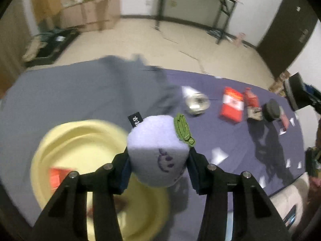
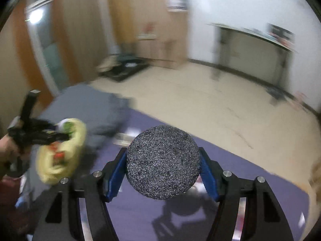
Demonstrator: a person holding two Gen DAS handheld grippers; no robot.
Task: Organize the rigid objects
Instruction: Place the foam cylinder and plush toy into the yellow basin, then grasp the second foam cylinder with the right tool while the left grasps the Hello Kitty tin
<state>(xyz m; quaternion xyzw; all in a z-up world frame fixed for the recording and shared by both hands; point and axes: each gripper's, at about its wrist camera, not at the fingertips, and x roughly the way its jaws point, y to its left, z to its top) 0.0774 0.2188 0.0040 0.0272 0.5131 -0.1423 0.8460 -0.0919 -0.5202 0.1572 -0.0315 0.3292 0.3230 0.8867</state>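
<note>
The left gripper (image 1: 158,158) is clamped on a lilac plush toy (image 1: 158,150) with a green leaf tag and a stitched face, held in the air just above the near rim of the yellow bowl (image 1: 80,140). The bowl sits on the purple cloth (image 1: 230,140) and holds something red, too blurred to name. Beyond the bowl lie a grey garment (image 1: 90,92), a clear glass dish (image 1: 197,102), a red-and-white pack (image 1: 231,105) and a small red bottle (image 1: 249,98). The right gripper (image 2: 163,166) has its 2 blue pads pressed on a dark speckled ball (image 2: 163,162), lifted off the cloth.
</note>
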